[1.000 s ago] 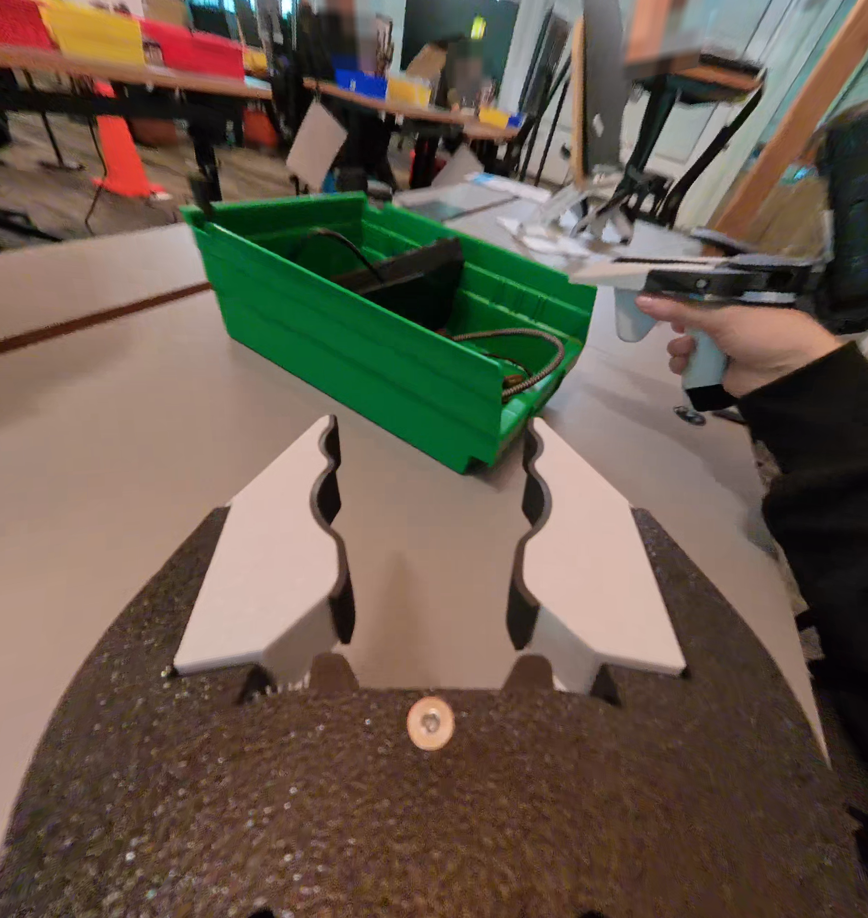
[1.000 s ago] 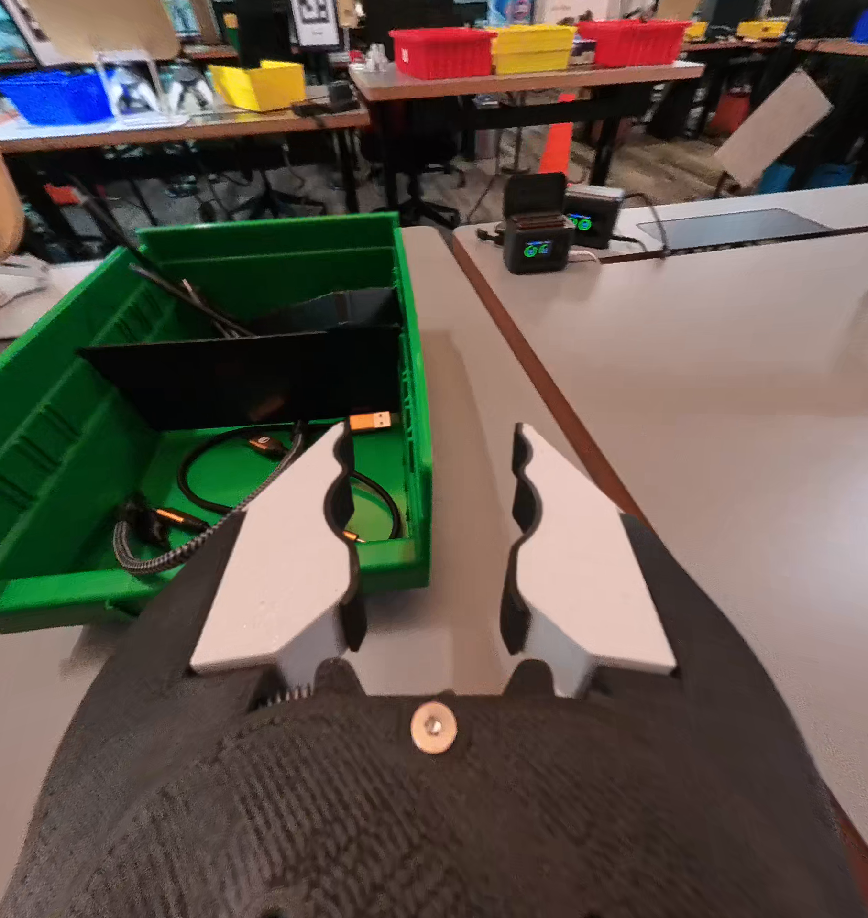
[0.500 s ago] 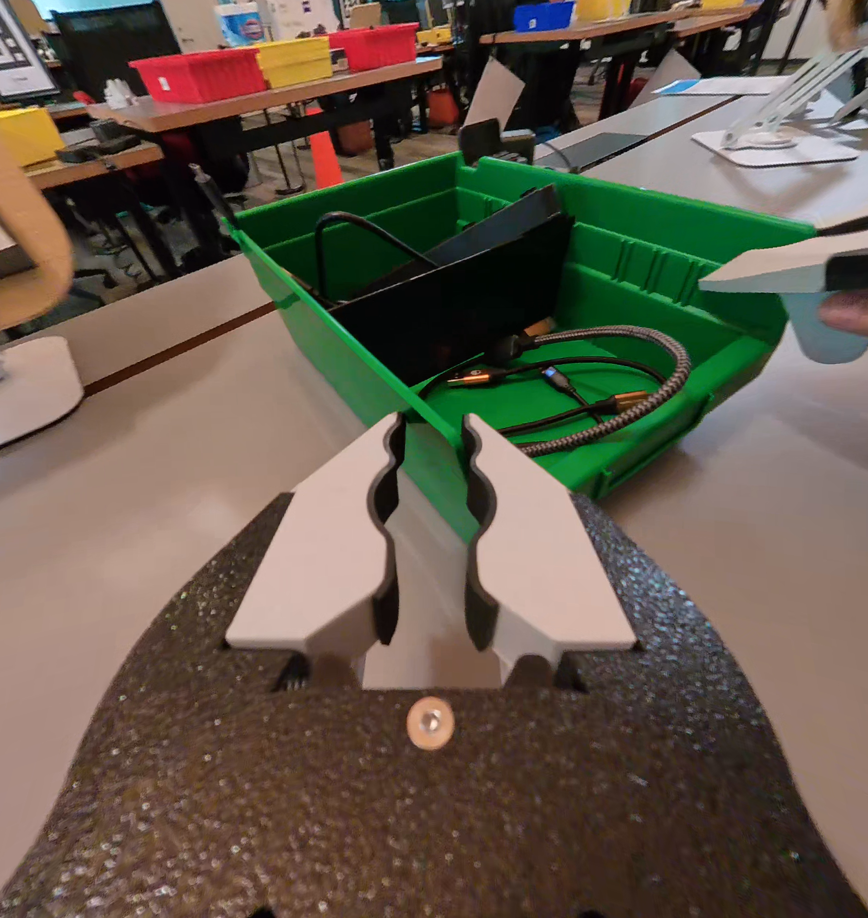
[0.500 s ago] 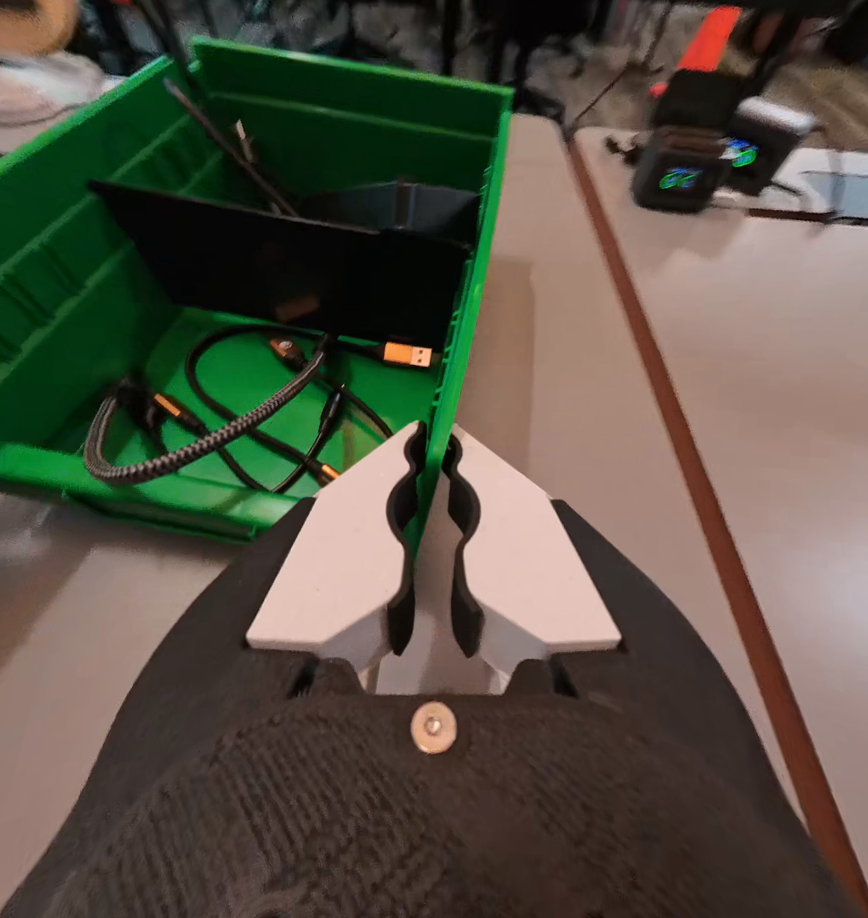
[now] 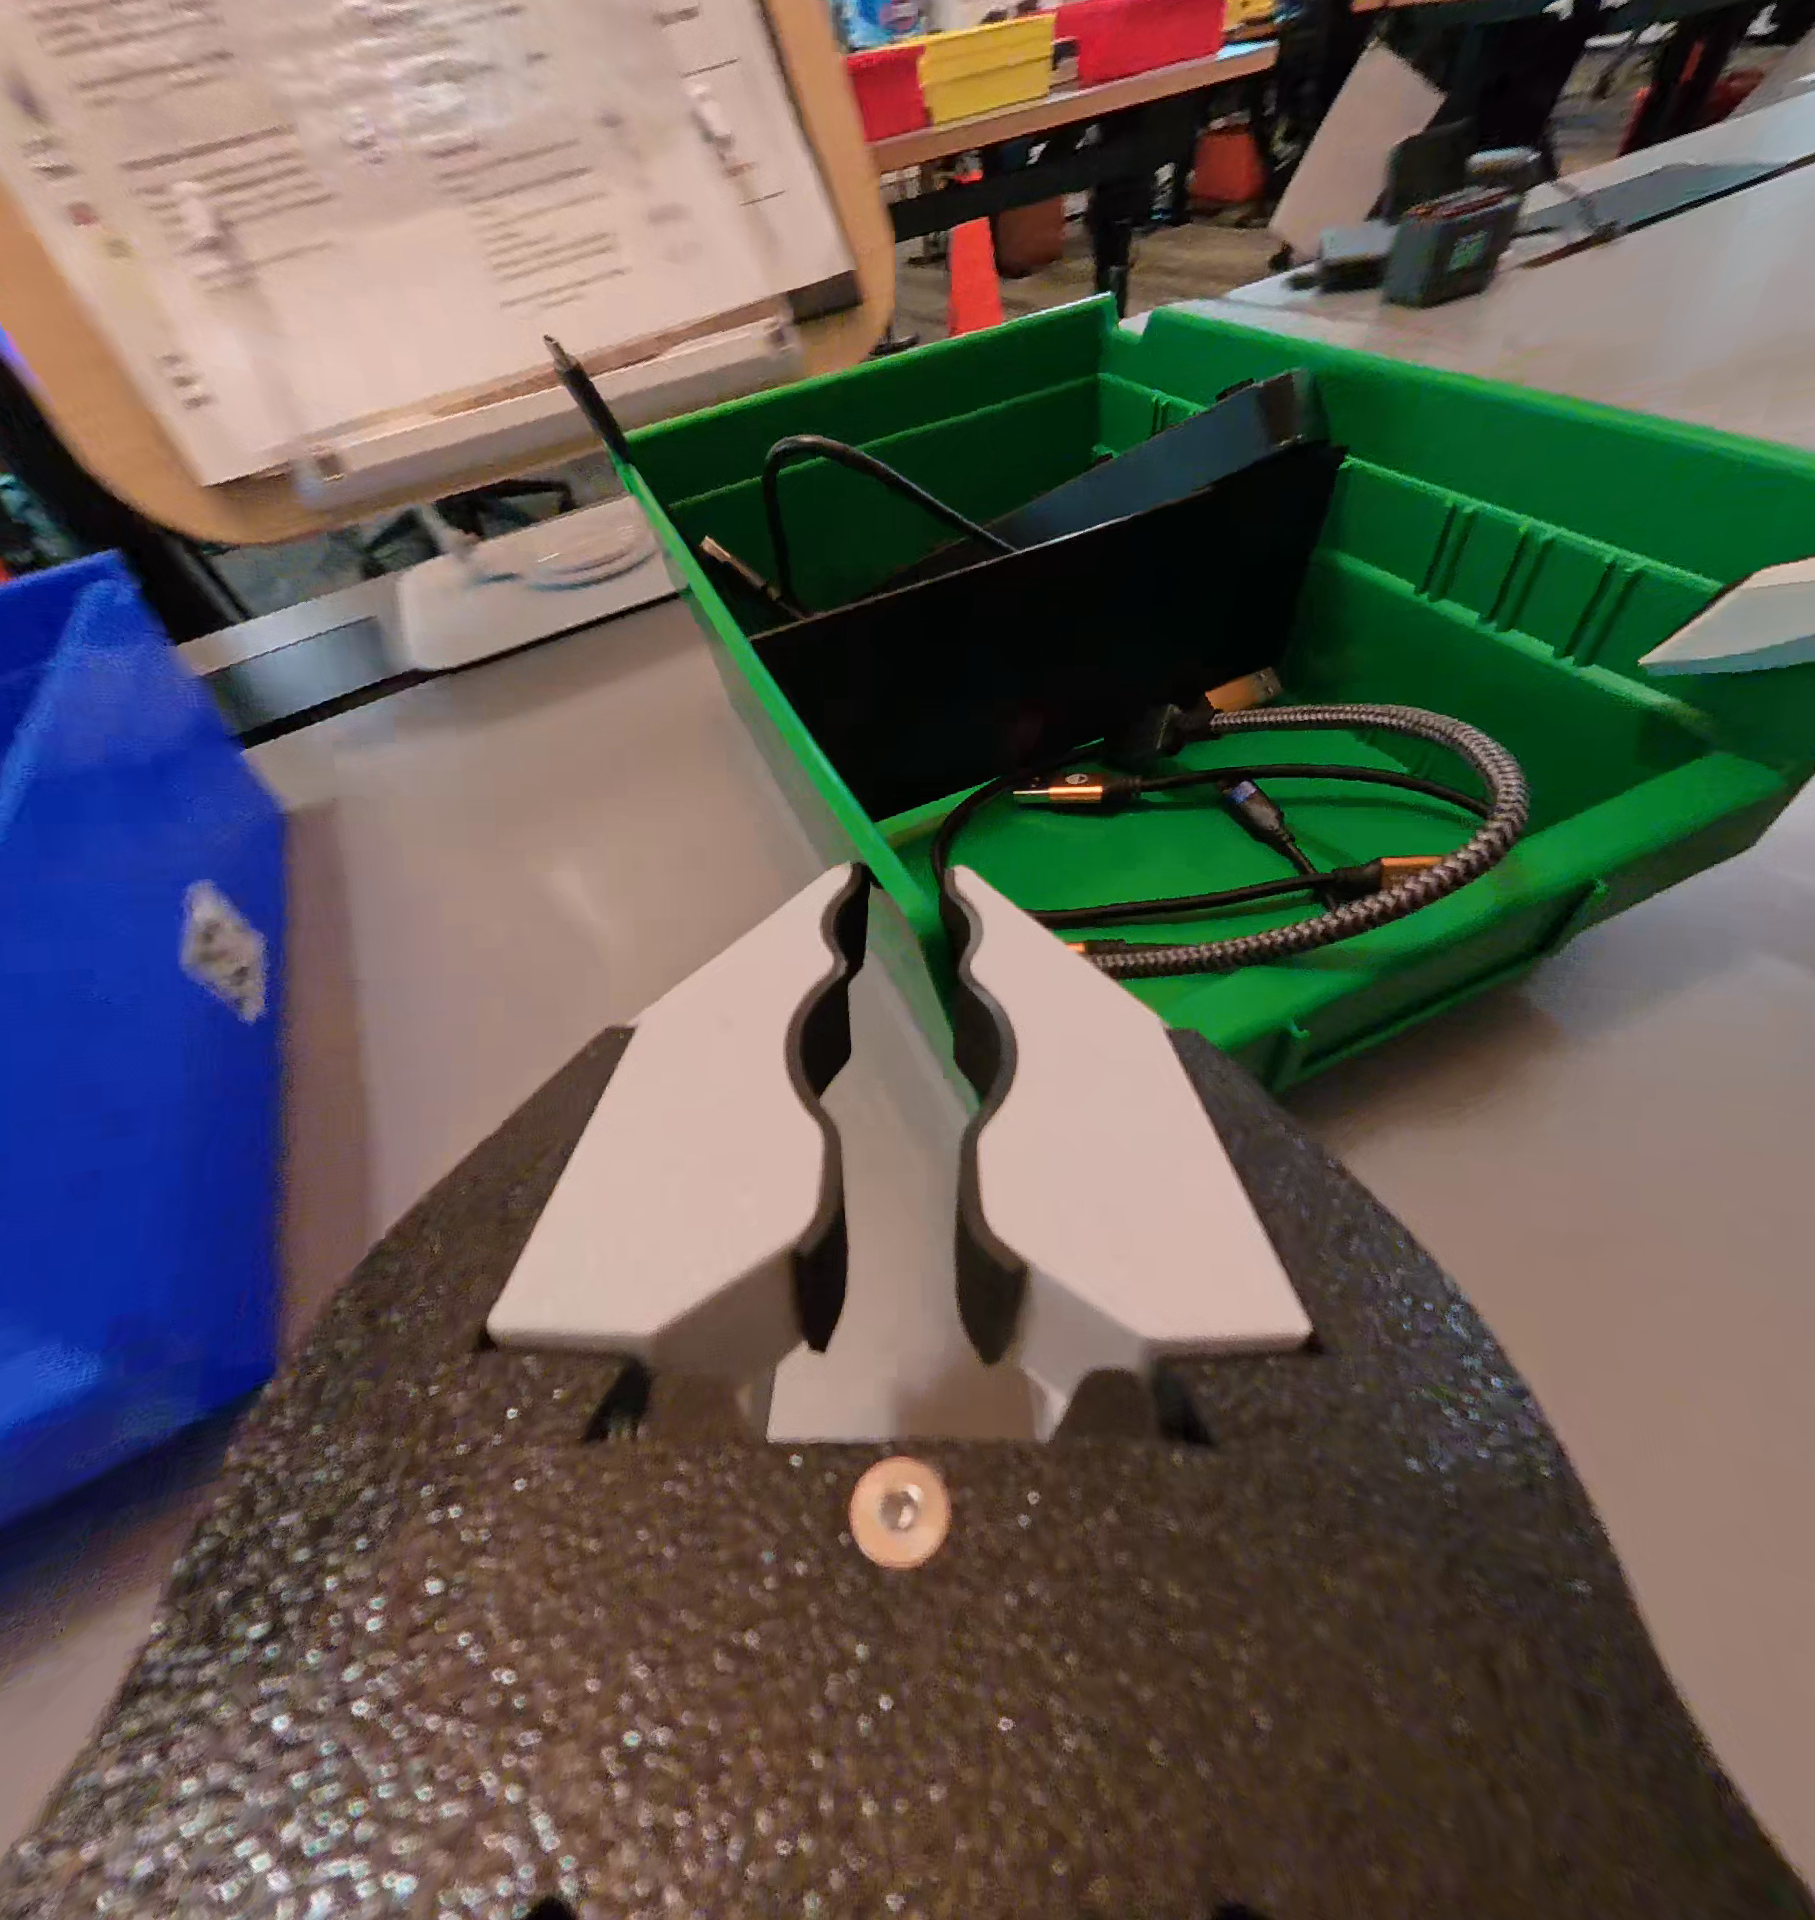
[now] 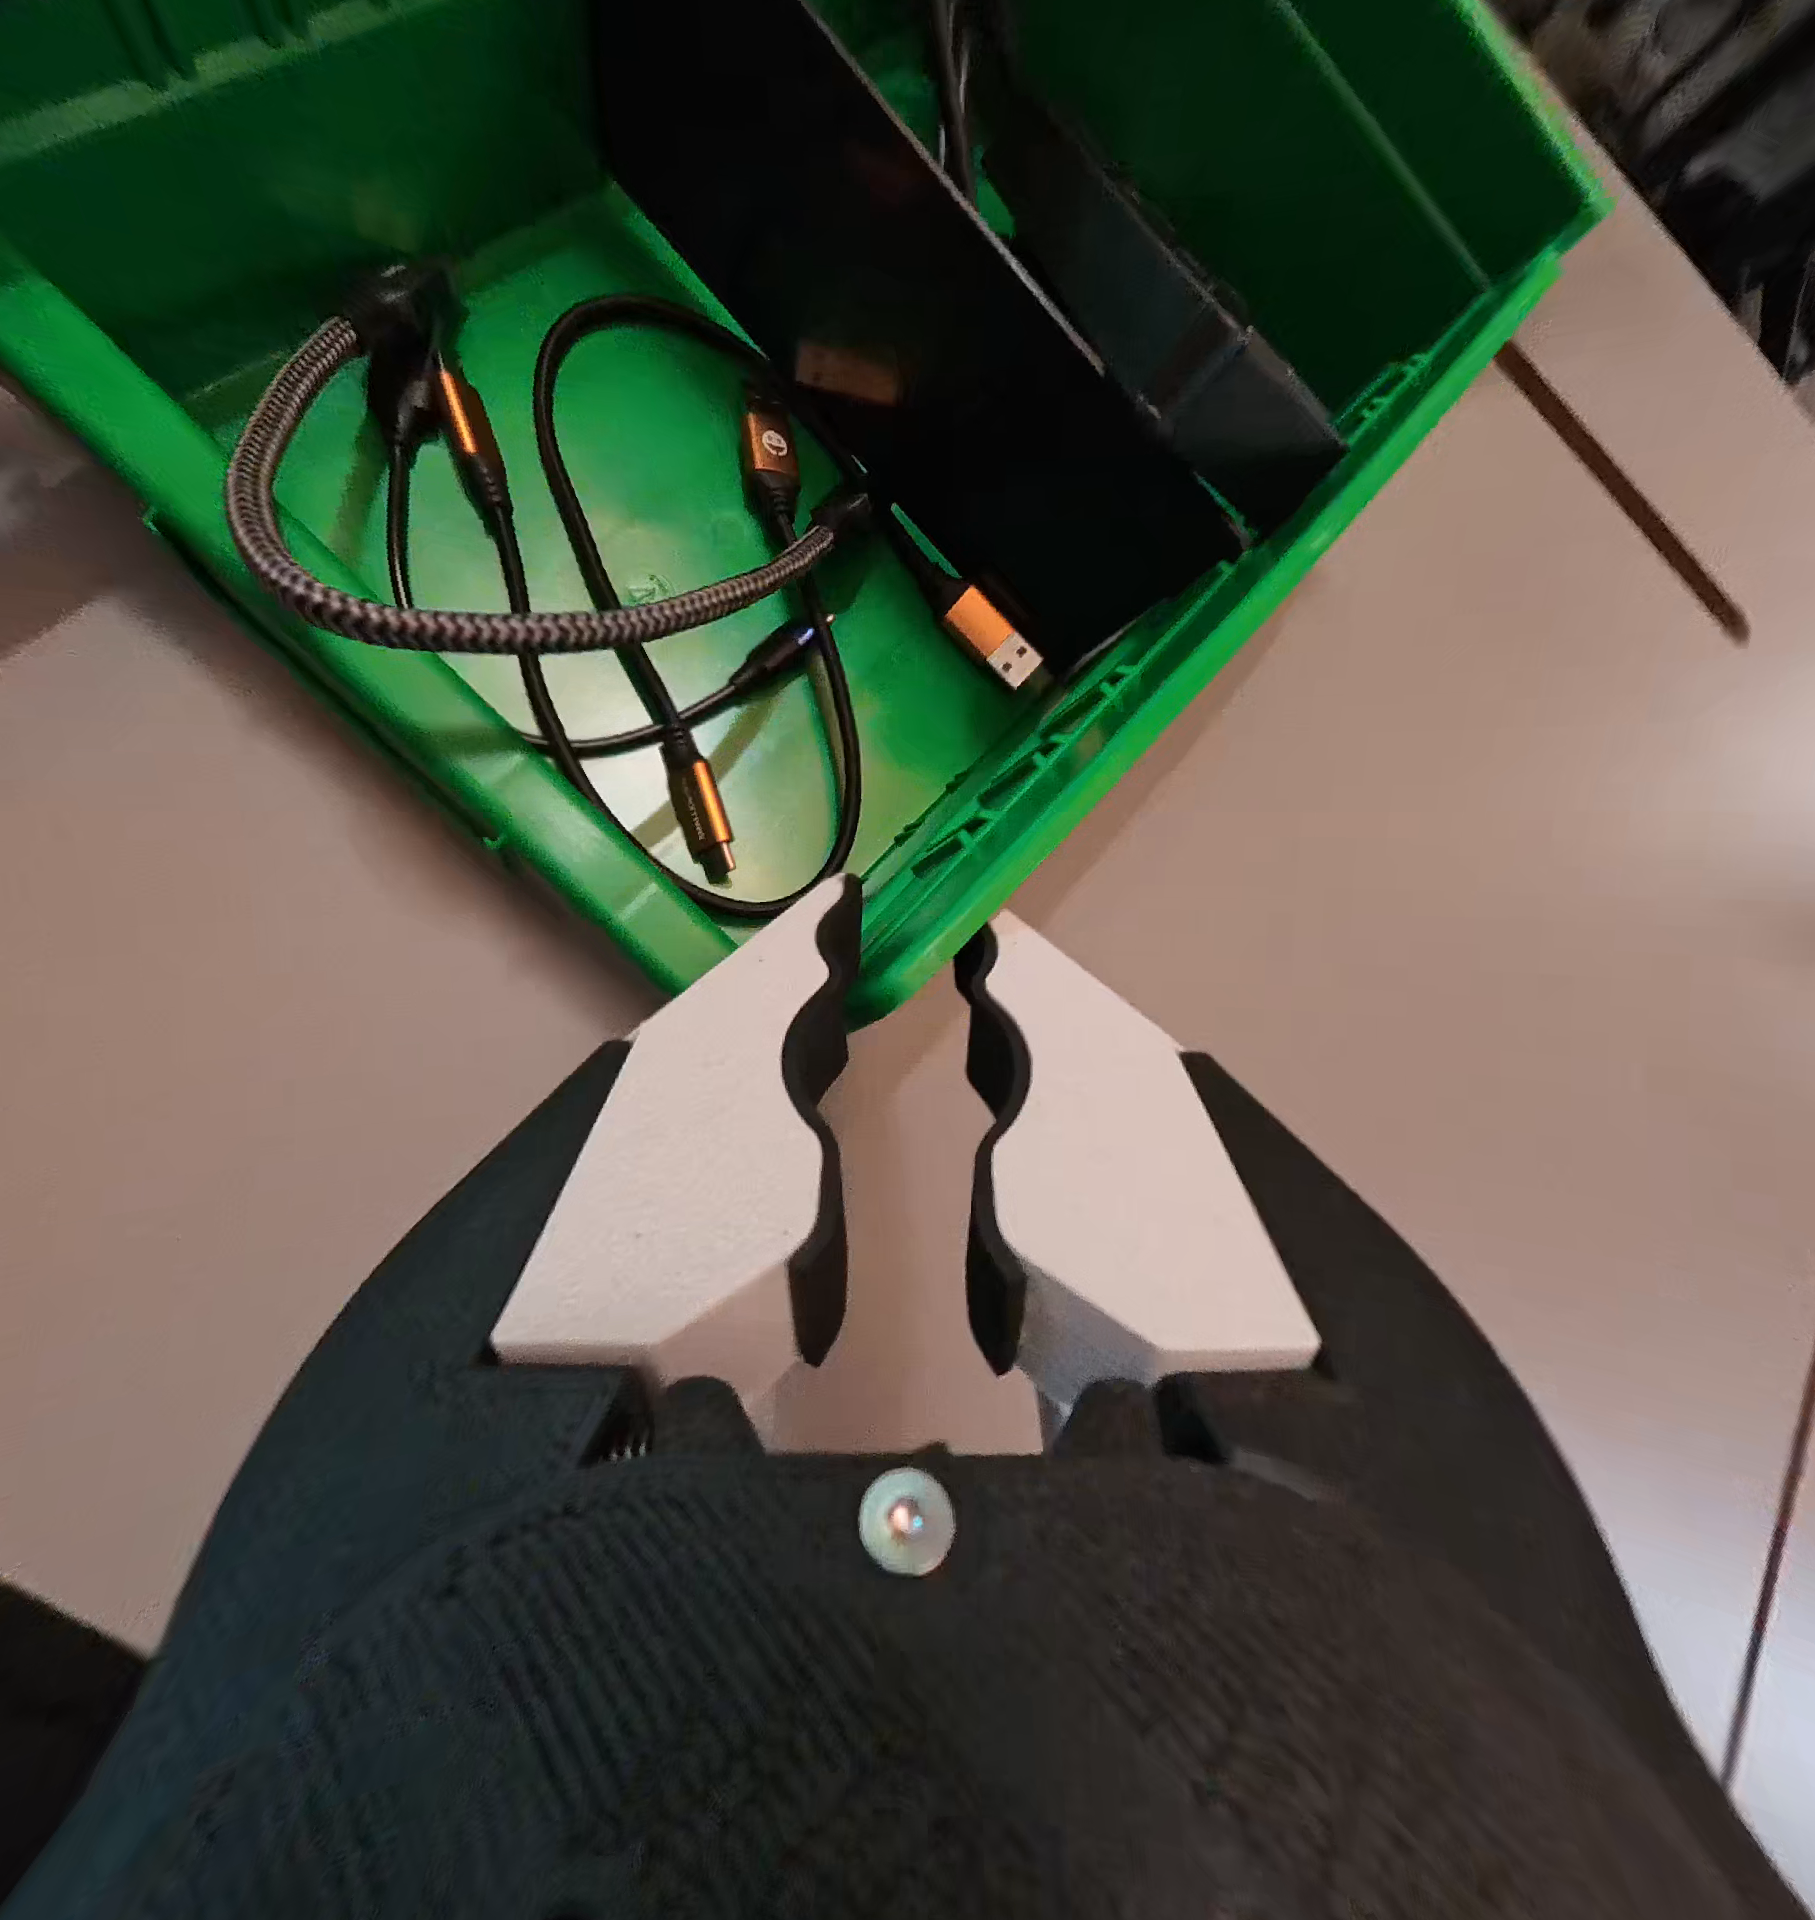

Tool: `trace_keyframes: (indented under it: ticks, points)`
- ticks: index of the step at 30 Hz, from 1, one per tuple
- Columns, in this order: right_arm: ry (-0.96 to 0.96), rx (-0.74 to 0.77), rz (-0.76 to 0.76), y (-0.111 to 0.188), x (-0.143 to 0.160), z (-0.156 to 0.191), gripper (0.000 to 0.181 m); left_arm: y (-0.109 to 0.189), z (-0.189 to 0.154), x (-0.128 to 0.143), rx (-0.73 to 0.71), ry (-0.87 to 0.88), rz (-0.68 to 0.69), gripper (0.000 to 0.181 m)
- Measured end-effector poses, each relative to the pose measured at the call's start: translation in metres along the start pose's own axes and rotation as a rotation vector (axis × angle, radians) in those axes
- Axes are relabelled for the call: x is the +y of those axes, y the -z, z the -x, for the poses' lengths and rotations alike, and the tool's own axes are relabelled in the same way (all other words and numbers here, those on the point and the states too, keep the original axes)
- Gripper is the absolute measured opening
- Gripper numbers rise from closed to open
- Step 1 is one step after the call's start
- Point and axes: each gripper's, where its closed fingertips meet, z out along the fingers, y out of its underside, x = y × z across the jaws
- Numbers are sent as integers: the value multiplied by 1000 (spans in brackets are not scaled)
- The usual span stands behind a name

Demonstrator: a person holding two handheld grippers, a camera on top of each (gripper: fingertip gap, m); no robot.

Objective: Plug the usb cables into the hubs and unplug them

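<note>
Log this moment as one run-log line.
left gripper: straddling green bin wall | right gripper: straddling bin corner | cables: loose in bin, unplugged | black divider: upright

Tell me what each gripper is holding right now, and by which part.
Both hold the green bin: the left gripper pinches its left side wall near the front corner, the right gripper its right front corner rim. Neither holds a cable.

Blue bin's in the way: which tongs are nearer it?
Left. The left tongs grip the green bin wall beside the blue bin; the right tongs are across the green bin, farther off.
</note>
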Motion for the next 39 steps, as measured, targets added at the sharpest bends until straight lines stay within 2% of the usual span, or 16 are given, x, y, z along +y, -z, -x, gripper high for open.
trace_keyframes:
  ticks: [1,5,8,10,12,14,16,18,22,25,28,30,33,35,38,39]
  points:
    - [19,4,-20,-4,-9,8,17,9,11,4,-8,-3,5,11]
    - [87,-41,-123,-10,-33,34,25,44,37,16,67,-36,51,24]
    - [71,-81,-176,-3,-42,39,53,78,74,4,54,-98,13,62]
    - [64,-73,-198,1,-44,34,60,101,120,-5,-31,-91,-6,64]
    - [64,-74,-210,3,-45,31,68,124,171,-12,-113,-69,-5,73]
    - [65,-95,-225,2,-45,32,68,146,226,-9,-234,-64,44,86]
    - [67,-116,-229,1,-45,33,67,164,275,7,-351,-49,143,103]
    - [89,-119,-233,0,-46,34,67,177,309,30,-418,8,231,109]
    - [129,-96,-220,-2,-48,34,68,186,346,69,-455,169,301,113]
    - [131,-55,-215,-4,-49,33,67,181,366,95,-467,300,332,120]
    - [84,-27,-250,-3,-53,34,66,164,376,107,-456,370,275,114]
    - [30,-30,-292,0,-57,37,68,152,374,108,-413,373,246,102]
    - [-40,-11,-340,7,-58,34,69,136,364,99,-356,334,196,59]
    - [-62,23,-358,14,-57,28,70,128,359,93,-349,276,191,54]
    - [-72,56,-380,25,-54,25,72,116,353,87,-357,121,216,10]
    - [-71,65,-385,29,-52,25,73,112,352,87,-359,69,231,4]
